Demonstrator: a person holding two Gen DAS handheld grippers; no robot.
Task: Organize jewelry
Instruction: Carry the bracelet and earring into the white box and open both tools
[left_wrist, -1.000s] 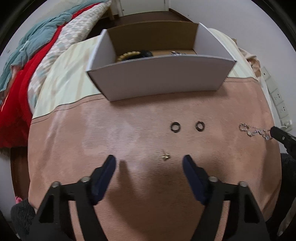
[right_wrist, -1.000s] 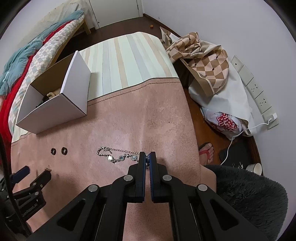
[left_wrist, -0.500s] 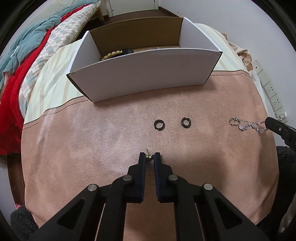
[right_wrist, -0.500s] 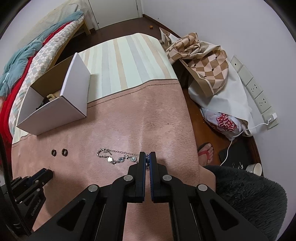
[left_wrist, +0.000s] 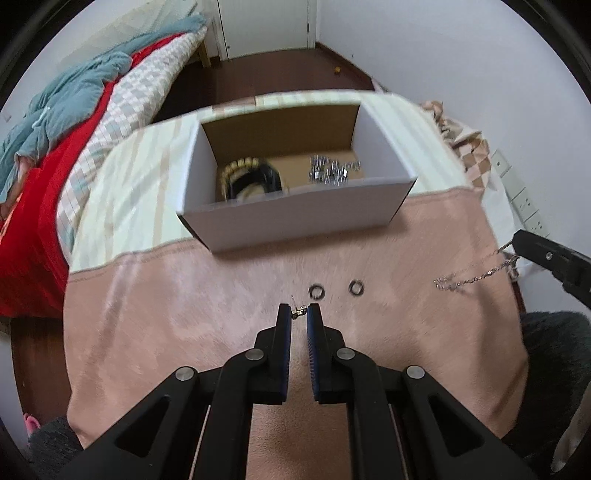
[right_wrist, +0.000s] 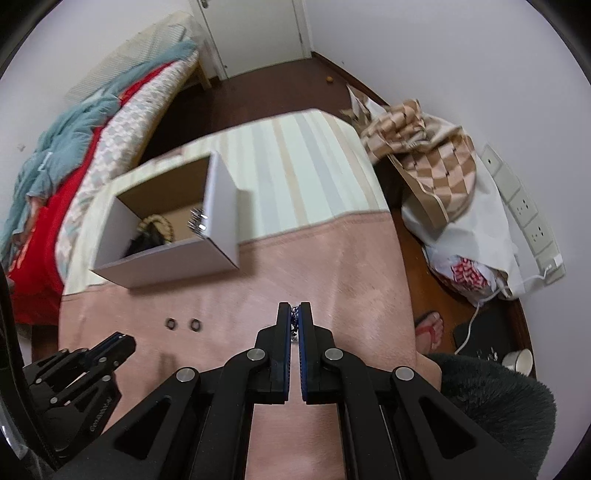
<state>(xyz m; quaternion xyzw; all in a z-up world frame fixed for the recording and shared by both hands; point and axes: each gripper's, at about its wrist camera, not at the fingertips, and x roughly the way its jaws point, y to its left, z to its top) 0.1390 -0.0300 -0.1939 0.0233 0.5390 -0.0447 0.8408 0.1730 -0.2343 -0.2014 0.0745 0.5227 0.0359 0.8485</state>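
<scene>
Left gripper (left_wrist: 299, 314) has its jaws pinching a small gold earring (left_wrist: 297, 312), held above the pink surface (left_wrist: 184, 314) just short of two dark rings (left_wrist: 317, 291). Right gripper (right_wrist: 294, 314) has its jaws pressed on a silver chain bracelet (left_wrist: 476, 275), which dangles clear of the surface, with the open white box (left_wrist: 295, 218) beyond.
</scene>
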